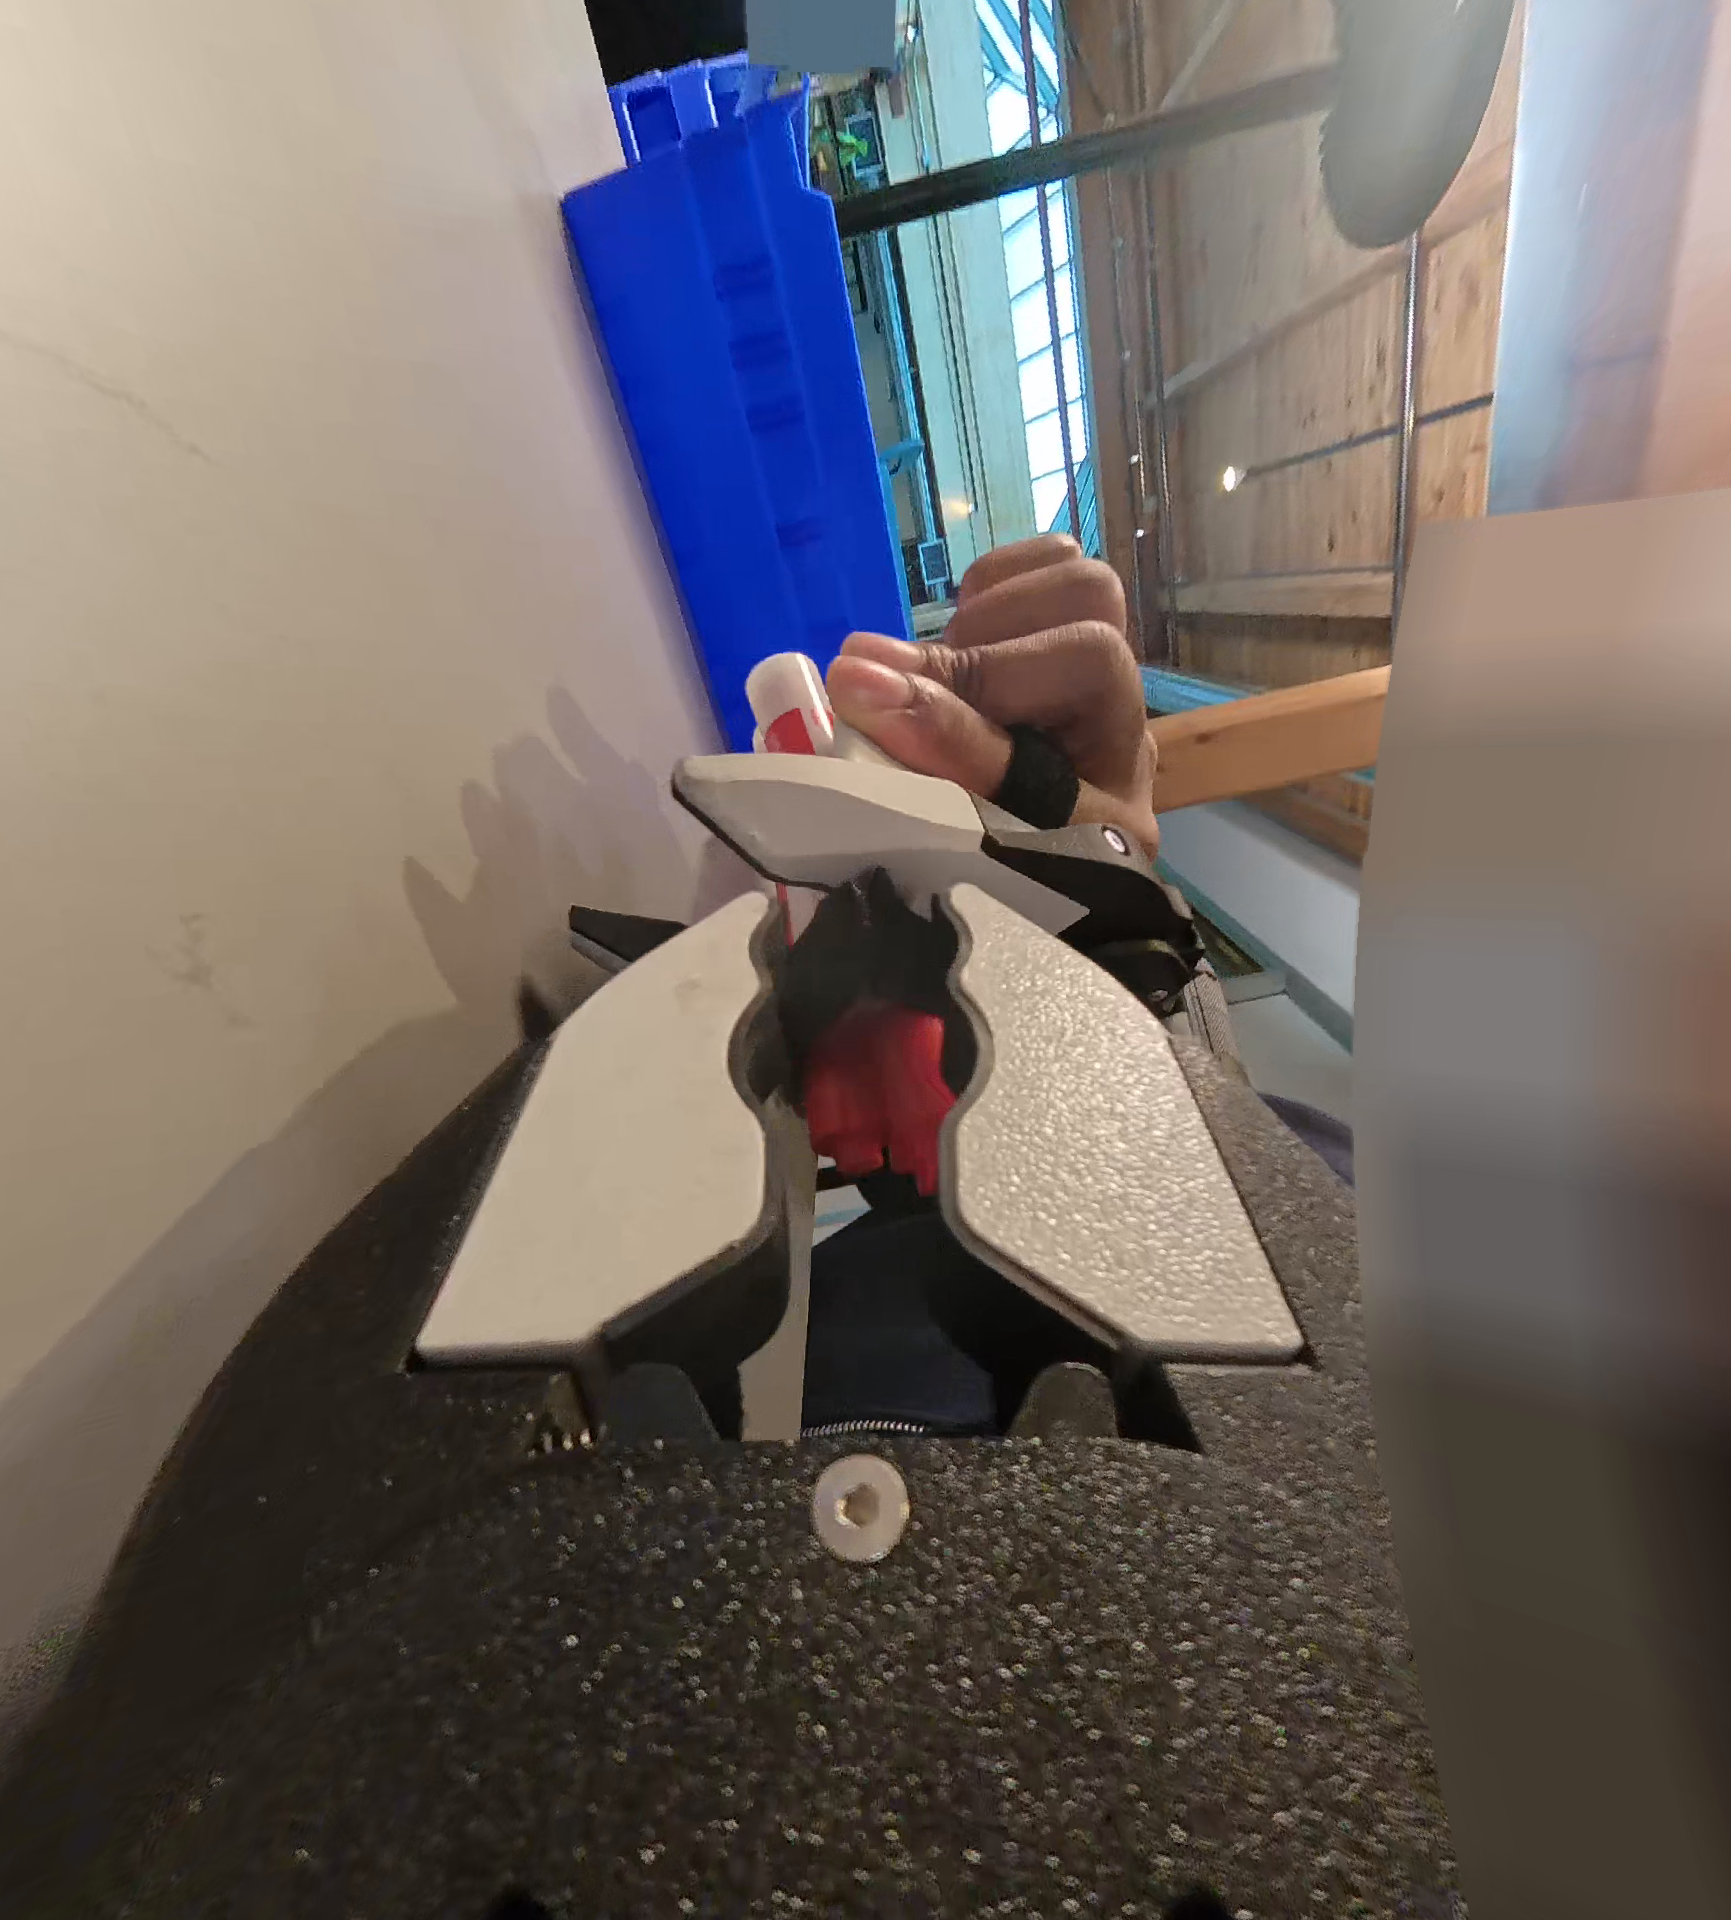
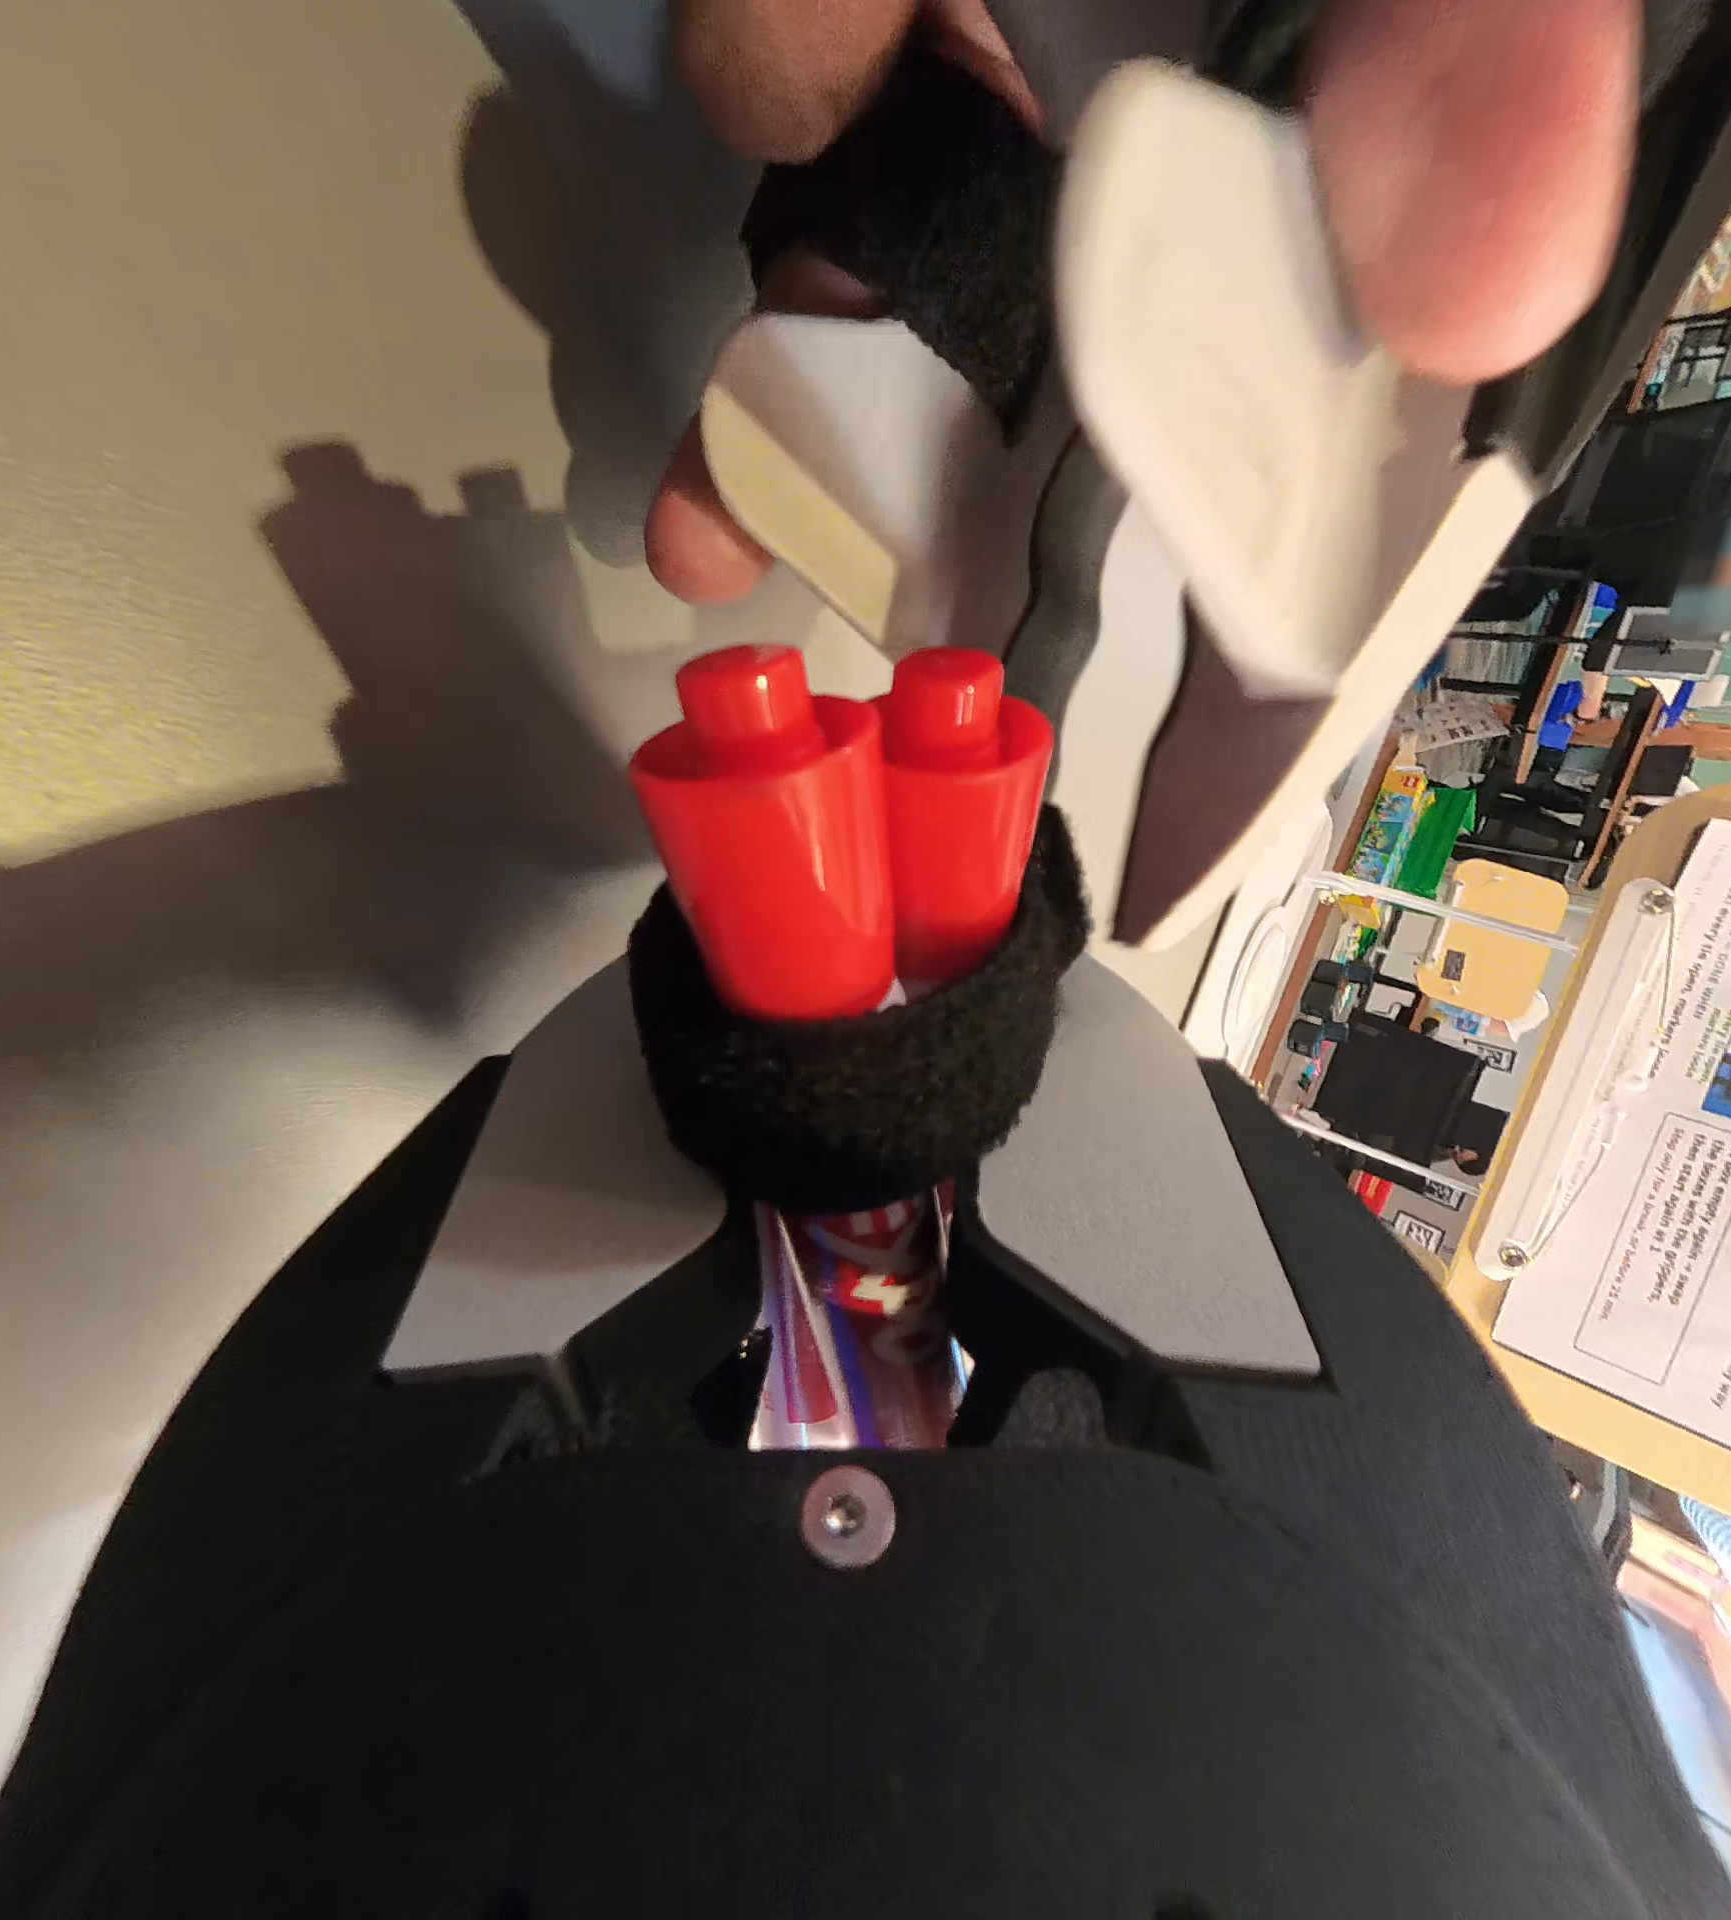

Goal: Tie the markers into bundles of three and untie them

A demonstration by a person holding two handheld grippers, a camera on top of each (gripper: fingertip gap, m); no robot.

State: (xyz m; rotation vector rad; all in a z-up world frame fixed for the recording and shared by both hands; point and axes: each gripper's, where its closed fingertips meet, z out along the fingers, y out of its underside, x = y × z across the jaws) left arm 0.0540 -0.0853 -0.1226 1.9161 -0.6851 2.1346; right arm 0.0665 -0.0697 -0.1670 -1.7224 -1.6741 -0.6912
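My right gripper (image 2: 856, 997) is shut on a bundle of markers with red caps (image 2: 788, 831), and a black fabric band (image 2: 840, 1081) is wrapped round the bundle at my fingertips. The marker barrels run back between the fingers. My left gripper (image 1: 861, 914) is open just in front of the cap ends. Its fingers (image 2: 830, 457) stand apart, blurred, with nothing between them. In the left wrist view the band (image 1: 871, 956) and red caps (image 1: 871, 1101) show through the gap. Beyond them are the right gripper's finger (image 1: 840, 821) and a white marker end (image 1: 788, 707).
A hand (image 1: 1027, 665) with a black finger strap holds the right gripper. A blue plastic crate (image 1: 736, 364) stands on the white table (image 1: 217, 520). A printed sheet on a wooden board (image 2: 1671, 1143) is at the right, with shelves behind it. The gap from one gripper's tips to the other's is roughly 5 centimeters.
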